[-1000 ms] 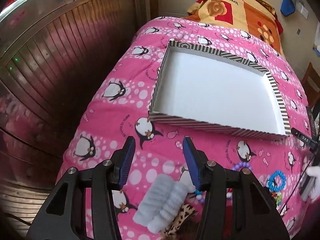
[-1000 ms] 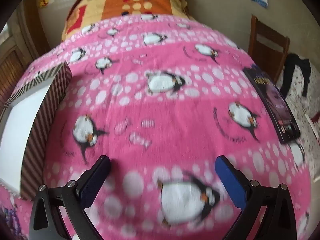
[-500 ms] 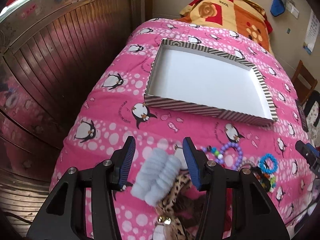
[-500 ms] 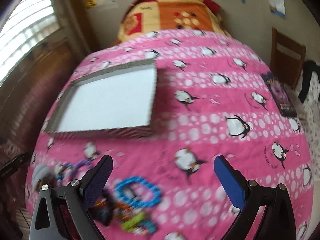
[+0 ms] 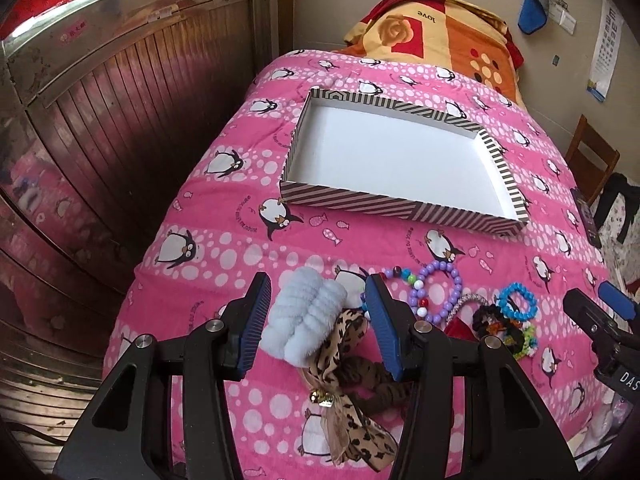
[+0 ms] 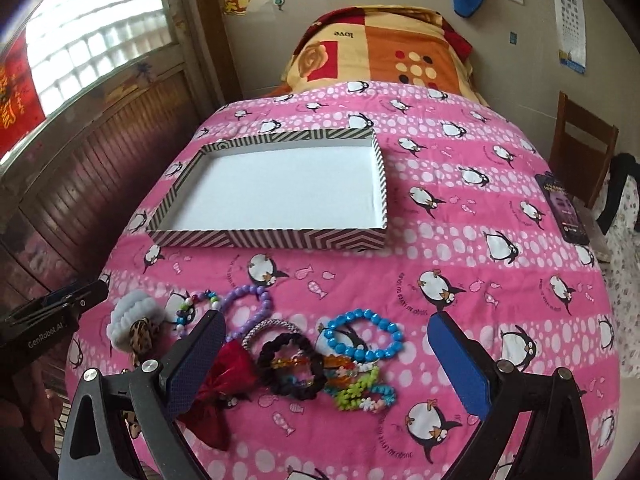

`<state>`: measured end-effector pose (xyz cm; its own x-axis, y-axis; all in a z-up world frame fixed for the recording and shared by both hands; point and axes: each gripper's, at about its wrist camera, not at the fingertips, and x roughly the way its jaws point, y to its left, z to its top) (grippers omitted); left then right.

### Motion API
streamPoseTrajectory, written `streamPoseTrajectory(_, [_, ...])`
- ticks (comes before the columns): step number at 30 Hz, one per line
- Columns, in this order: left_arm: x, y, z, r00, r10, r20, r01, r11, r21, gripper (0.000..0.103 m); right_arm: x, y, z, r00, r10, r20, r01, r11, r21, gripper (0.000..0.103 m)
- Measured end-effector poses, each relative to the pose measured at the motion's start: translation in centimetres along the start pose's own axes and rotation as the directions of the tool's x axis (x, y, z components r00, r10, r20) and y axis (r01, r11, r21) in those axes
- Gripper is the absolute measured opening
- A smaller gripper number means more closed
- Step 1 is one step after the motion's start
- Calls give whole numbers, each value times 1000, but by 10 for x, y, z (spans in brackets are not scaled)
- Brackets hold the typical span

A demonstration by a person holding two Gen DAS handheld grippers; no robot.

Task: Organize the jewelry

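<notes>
Both tongs spread, left tongs now straddling pale scrunchie, right tongs now over bracelets

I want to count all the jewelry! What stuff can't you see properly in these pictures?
- Red pouch: right view, partly behind the right gripper finger; in the left view only a sliver shows.
- Leopard scrunchie: left view, partly behind the left gripper finger.
- Beaded pile under the blue bracelet: pieces overlap, so the count is unclear.
- Phone screen: text too small to read.
</notes>
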<state>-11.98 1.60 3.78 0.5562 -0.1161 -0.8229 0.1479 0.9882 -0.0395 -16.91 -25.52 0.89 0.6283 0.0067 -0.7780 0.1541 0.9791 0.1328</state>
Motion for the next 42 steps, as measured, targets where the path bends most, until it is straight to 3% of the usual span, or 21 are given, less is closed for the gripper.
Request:
streamPoseTrajectory(16, [-5,-1,-11,1000,2,1,-2,1000,11,49,-2,24,-16,997,63,-34,-64,998,-27,101])
streamPoseTrajectory(42, [2,-3,-11,1000,9,-24,-8,1000,26,49,4,23,-20,996,64,-60,-67,996,-57,101])
